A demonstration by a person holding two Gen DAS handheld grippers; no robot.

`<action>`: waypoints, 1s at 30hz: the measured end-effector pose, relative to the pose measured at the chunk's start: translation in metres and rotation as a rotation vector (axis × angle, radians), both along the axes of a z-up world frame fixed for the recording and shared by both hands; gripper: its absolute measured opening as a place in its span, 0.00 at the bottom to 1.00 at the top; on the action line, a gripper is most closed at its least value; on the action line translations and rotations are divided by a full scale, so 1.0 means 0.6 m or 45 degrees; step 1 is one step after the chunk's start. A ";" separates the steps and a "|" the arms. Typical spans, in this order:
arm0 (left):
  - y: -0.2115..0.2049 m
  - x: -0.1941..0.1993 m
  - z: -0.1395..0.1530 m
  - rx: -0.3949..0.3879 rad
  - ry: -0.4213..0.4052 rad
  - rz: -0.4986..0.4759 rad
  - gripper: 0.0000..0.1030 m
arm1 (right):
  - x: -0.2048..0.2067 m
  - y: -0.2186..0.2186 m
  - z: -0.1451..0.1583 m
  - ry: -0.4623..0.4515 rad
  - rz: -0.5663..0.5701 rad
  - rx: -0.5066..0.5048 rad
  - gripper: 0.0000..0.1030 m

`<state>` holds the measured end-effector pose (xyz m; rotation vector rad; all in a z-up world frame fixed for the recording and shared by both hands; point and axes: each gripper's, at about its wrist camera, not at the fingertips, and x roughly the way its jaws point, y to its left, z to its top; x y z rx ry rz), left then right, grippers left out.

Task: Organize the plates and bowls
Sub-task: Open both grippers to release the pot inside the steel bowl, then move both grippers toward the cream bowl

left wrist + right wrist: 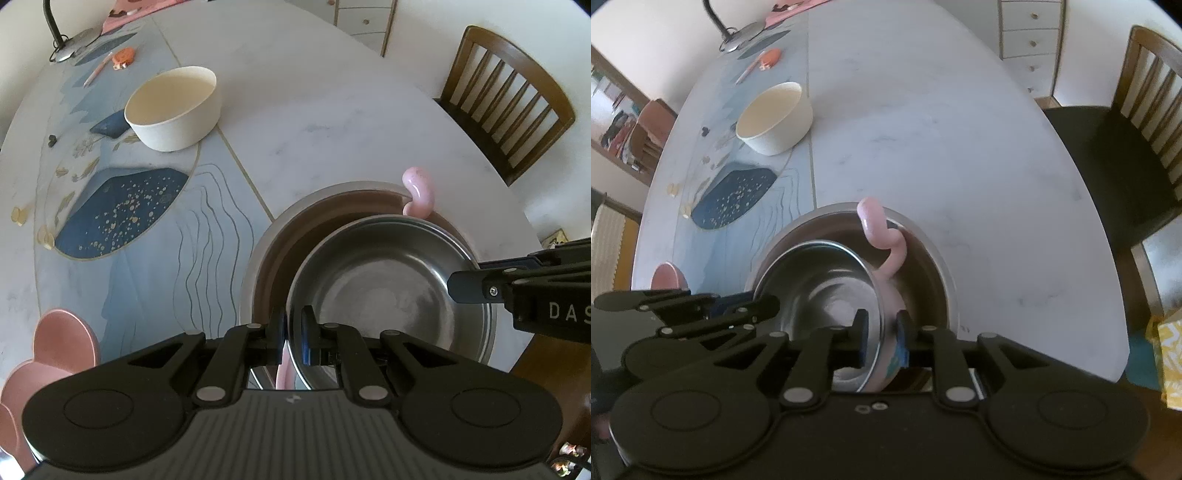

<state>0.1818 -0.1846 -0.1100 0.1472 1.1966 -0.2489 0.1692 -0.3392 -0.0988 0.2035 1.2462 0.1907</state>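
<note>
Two grippers hold one steel bowl (391, 291) from two sides. The left gripper (293, 332) has its jaws pinching the near rim of the bowl, one finger inside and one outside. The right gripper (882, 332) pinches the rim on the other side the same way; in the left view it (480, 288) comes in from the right edge and meets the rim there. In the right view the left gripper (713, 306) comes in from the left and meets the rim too.

The steel bowl (820, 284) sits over a bigger bowl (273, 251) with a brown inside, which rests on the table (332, 110). I cannot tell if the two bowls touch. A pink curly thing (882, 236) pokes up from behind the steel bowl, past the big bowl's (934, 273) far rim. It seems to join a pink part under the steel bowl.

Far back on the table (923, 129) stands a cream bowl (173, 107), well apart from the others, on a blue mat (122, 214). A pink plate (62, 343) with round ears lies near the left edge. A wood chair (506, 99) stands past the table on the right.
</note>
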 end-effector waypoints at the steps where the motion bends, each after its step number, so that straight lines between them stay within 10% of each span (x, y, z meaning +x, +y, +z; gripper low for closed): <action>1: 0.000 0.000 0.000 -0.002 0.000 0.001 0.09 | 0.000 0.000 0.000 0.001 0.005 -0.001 0.18; 10: 0.020 -0.006 0.028 -0.063 -0.072 0.009 0.18 | -0.015 0.014 0.040 -0.137 0.143 -0.045 0.36; 18: 0.033 -0.031 0.077 -0.117 -0.275 -0.011 0.64 | -0.026 0.037 0.088 -0.321 0.308 -0.068 0.60; 30: 0.054 -0.002 0.129 -0.103 -0.446 0.080 0.73 | 0.049 0.040 0.137 -0.469 0.342 -0.043 0.85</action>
